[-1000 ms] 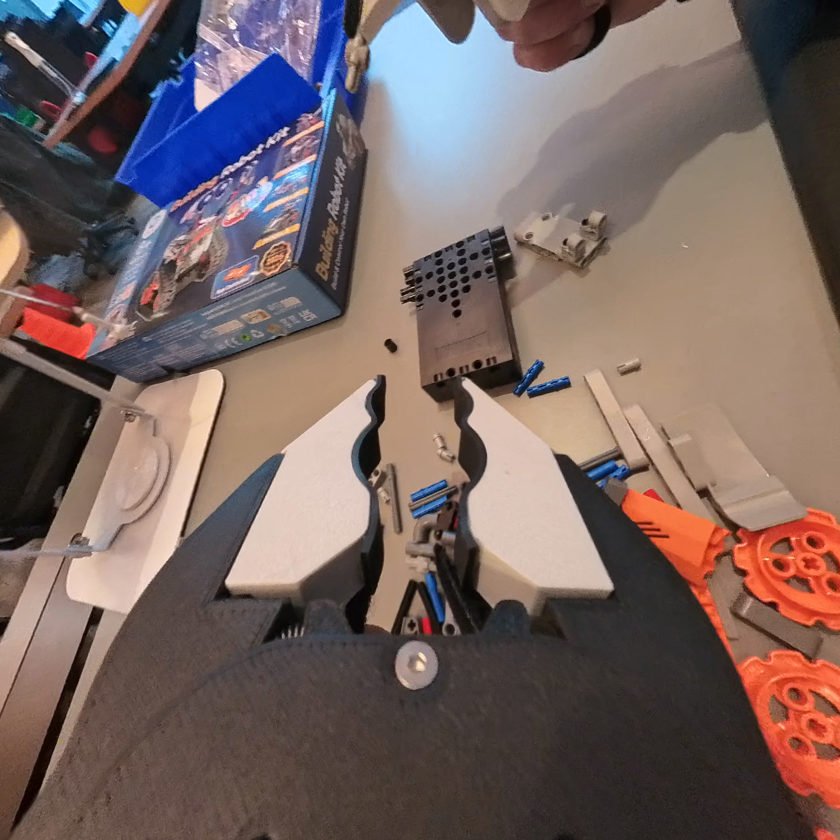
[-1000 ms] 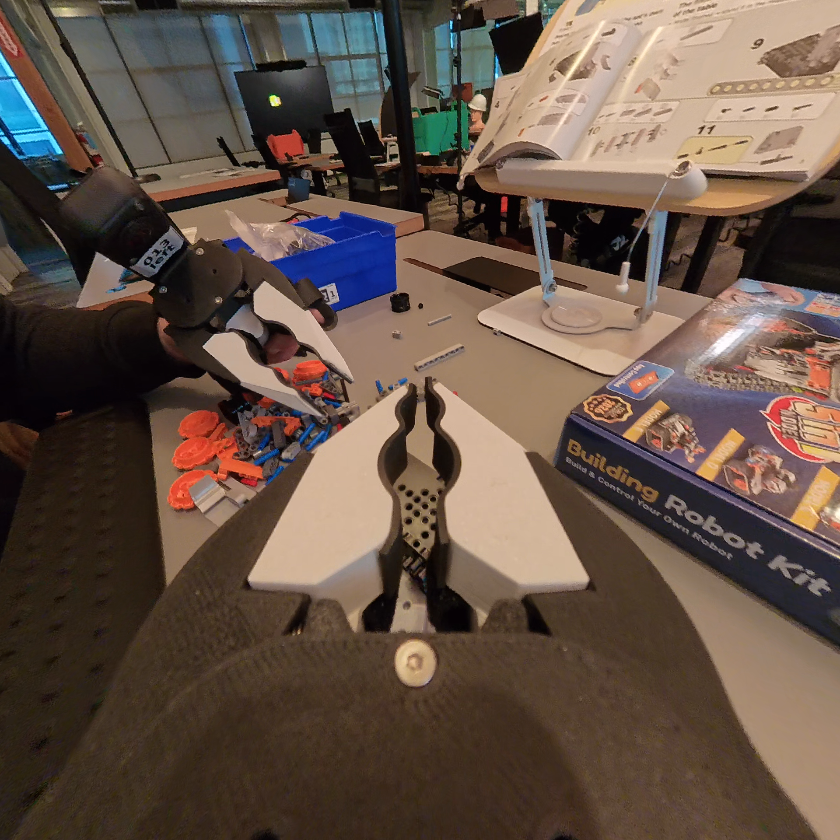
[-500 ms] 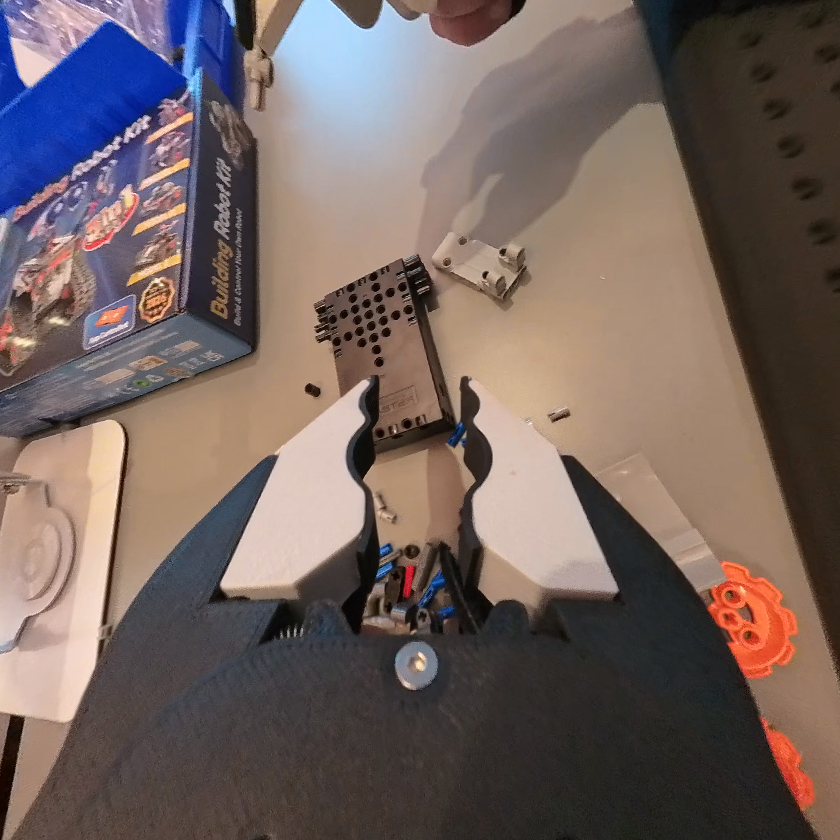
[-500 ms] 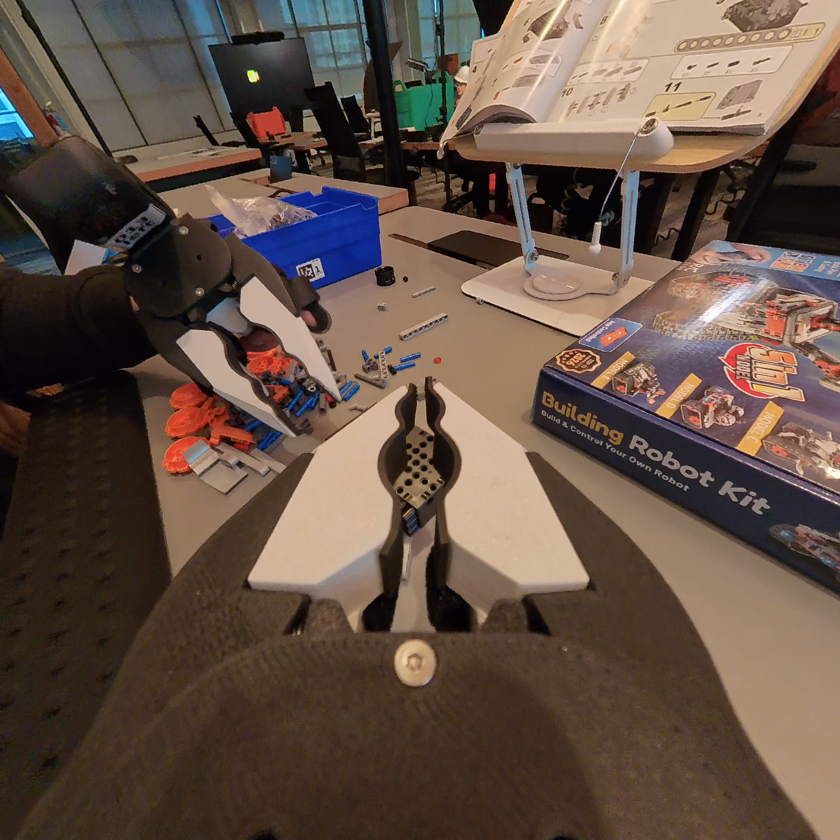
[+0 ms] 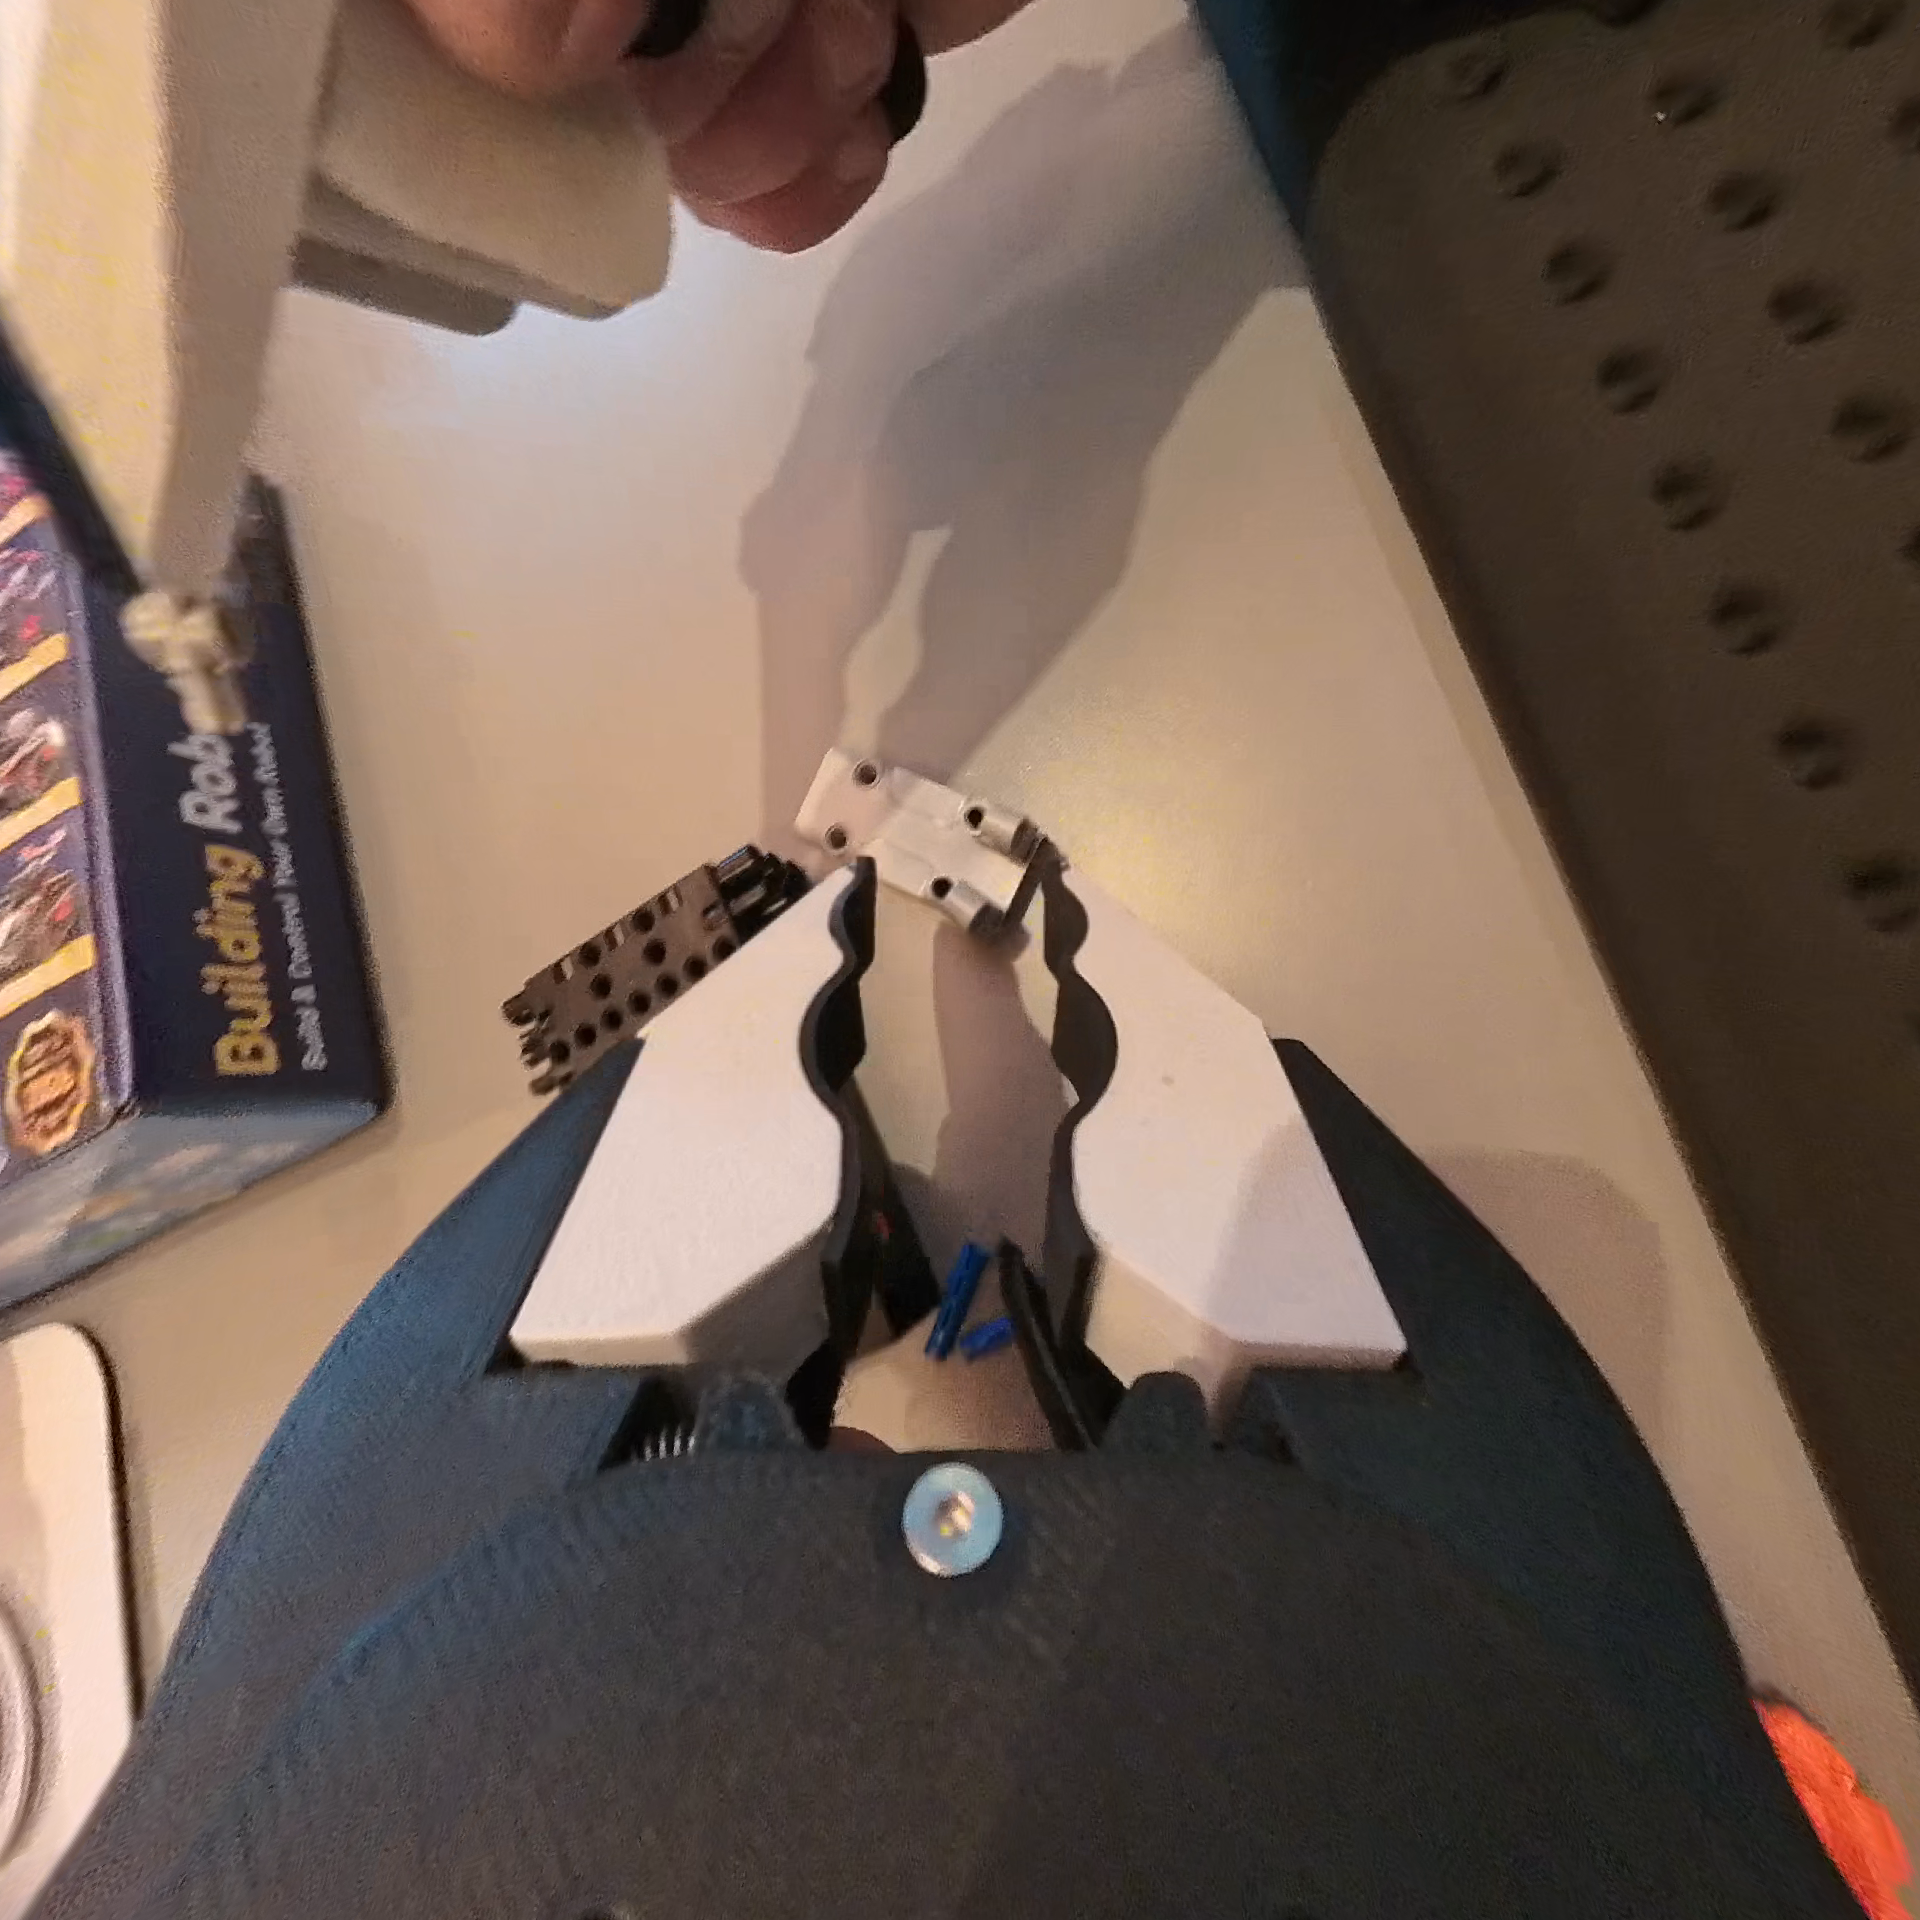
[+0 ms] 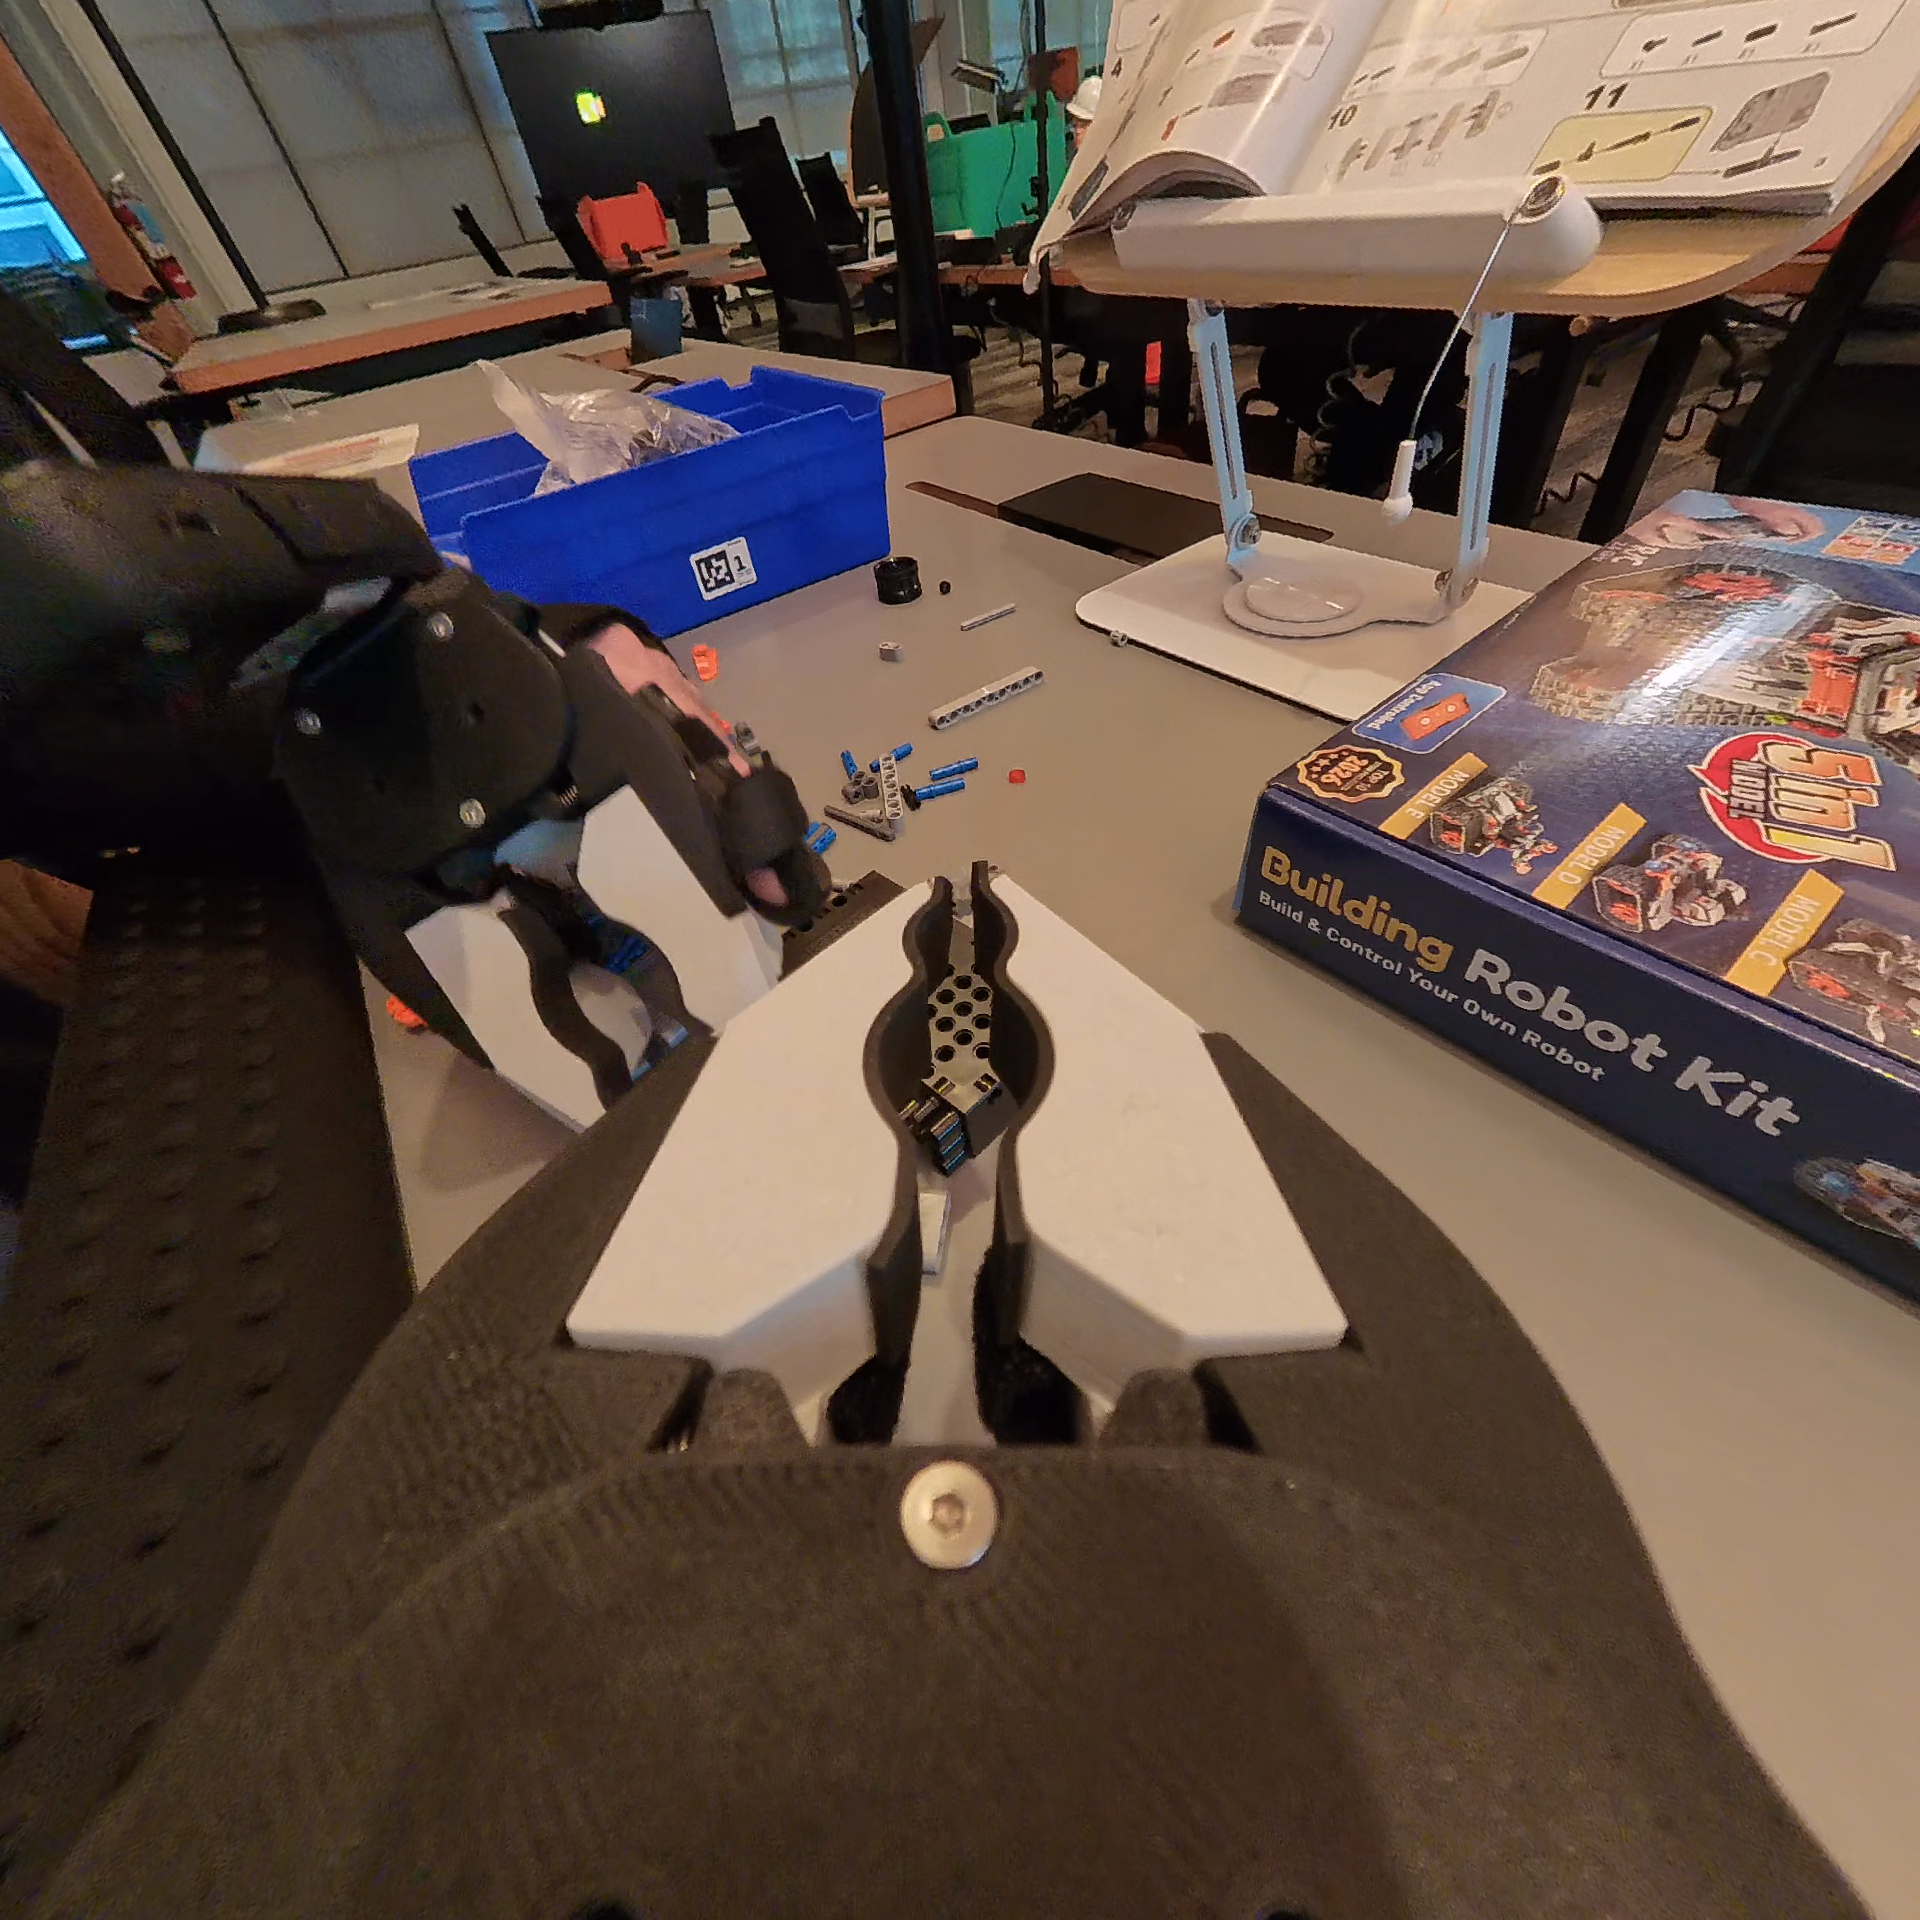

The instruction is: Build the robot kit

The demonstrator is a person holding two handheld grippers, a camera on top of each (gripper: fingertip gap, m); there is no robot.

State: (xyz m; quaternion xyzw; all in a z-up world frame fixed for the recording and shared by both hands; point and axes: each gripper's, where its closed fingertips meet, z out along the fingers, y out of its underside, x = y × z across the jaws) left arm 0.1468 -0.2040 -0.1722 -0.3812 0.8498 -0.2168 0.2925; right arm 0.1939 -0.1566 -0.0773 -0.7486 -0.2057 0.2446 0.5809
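Advanced since previous frame: left hand-held gripper [image 5: 956,894], fingers apart, tips now at light-grey holed connector piece [image 5: 914,844] flat on counter [image 5: 582,582], beside black perforated block [image 5: 634,971]. Right hand-held gripper [image 6: 964,881] pinched on small grey pin [image 5: 192,649], held above counter.

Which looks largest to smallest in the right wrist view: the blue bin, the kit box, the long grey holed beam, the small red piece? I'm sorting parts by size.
1. Kit box, though it lies nearer the camera than the bin.
2. Blue bin.
3. Long grey holed beam.
4. Small red piece.
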